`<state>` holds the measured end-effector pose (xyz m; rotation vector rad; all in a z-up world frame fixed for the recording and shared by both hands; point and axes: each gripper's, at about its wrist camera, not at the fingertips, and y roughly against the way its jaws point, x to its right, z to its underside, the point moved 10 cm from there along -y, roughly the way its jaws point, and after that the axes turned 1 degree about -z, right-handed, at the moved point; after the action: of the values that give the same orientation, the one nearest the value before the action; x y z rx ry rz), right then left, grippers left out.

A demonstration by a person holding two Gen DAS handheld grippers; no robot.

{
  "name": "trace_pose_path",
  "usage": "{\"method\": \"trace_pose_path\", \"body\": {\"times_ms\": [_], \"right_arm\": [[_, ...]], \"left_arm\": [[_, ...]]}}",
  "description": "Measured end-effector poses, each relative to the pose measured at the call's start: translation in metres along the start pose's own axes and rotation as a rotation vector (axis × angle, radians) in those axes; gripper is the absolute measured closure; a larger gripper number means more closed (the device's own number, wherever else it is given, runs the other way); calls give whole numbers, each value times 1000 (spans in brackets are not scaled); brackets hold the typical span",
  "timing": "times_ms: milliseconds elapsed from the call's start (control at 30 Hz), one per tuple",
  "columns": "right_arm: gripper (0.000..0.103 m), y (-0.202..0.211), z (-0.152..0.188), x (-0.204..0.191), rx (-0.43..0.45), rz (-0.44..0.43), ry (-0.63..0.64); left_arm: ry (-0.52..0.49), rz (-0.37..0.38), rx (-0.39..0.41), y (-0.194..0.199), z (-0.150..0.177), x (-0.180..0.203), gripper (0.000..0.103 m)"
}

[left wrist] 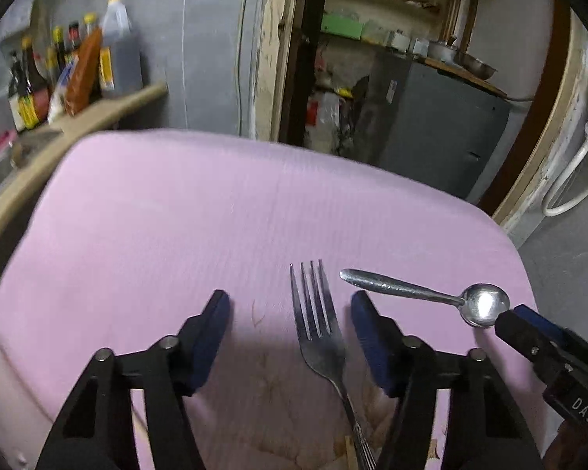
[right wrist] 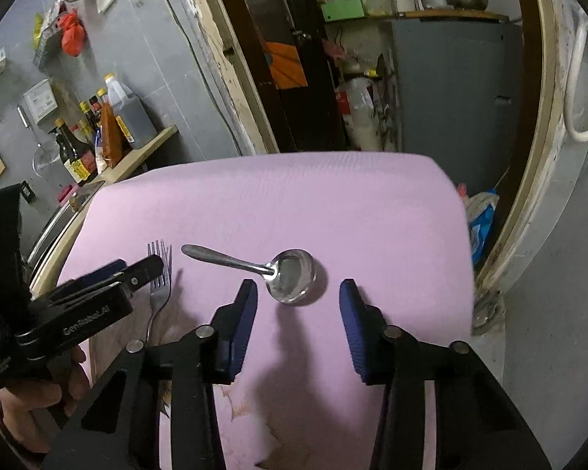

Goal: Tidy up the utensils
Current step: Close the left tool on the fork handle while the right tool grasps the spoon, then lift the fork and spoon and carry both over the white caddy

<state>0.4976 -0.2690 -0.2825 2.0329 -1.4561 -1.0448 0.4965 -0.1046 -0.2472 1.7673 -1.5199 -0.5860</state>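
Note:
A steel fork (left wrist: pixel 320 333) lies on the pink mat (left wrist: pixel 176 215), tines pointing away, between the fingers of my open left gripper (left wrist: pixel 290 313), nearer the right finger. A steel spoon (left wrist: pixel 431 293) lies to its right, bowl at the right, handle pointing left. In the right wrist view the spoon (right wrist: pixel 278 272) lies just ahead of my open right gripper (right wrist: pixel 298 297), its bowl between the fingertips' line. The fork (right wrist: pixel 160 278) lies at the left, partly hidden by the left gripper (right wrist: pixel 137 270). Both grippers are empty.
A wooden shelf (left wrist: pixel 98 113) with sauce bottles (left wrist: pixel 58 74) stands at the back left. A grey cabinet (right wrist: pixel 450 90) and a doorway are behind the mat (right wrist: pixel 333 203). The mat's right edge drops off near a blue bag (right wrist: pixel 482 219).

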Motion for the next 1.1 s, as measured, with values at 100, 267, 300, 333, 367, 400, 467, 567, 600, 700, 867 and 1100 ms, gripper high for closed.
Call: {"method": "trace_pose_path", "body": {"times_ms": [100, 267, 300, 333, 367, 400, 467, 567, 600, 700, 867, 1100], "right_arm": [[74, -9, 3, 1, -23, -13, -55], [88, -15, 5, 11, -22, -29, -153], [92, -16, 5, 13, -19, -29, -163], [96, -16, 5, 13, -15, -34, -173], [97, -15, 5, 13, -8, -39, -181], [98, -14, 5, 12, 1, -38, -184], [98, -10, 3, 12, 19, -35, -180], [100, 0, -2, 9, 52, -34, -167], [100, 4, -4, 6, 66, -32, -160], [101, 19, -11, 0, 106, -23, -130], [101, 49, -23, -6, 165, 16, -70], [101, 114, -41, -28, 248, 125, 58]], "left_arm": [[22, 25, -16, -9, -3, -2, 53], [61, 96, -17, -16, -7, -3, 65], [67, 109, -21, -17, -8, -4, 70], [73, 125, -25, -18, -9, -4, 73], [74, 133, -30, -20, -10, -3, 80], [68, 138, -35, -21, -10, -1, 83], [62, 142, -36, -19, -10, 1, 83], [64, 150, -34, -12, -9, 3, 88], [62, 152, -29, -8, -9, 4, 93], [26, 152, 5, 8, -10, 11, 100], [-50, 173, 85, 46, -12, 25, 100], [-147, 158, 259, 117, -22, 35, 100]]}}
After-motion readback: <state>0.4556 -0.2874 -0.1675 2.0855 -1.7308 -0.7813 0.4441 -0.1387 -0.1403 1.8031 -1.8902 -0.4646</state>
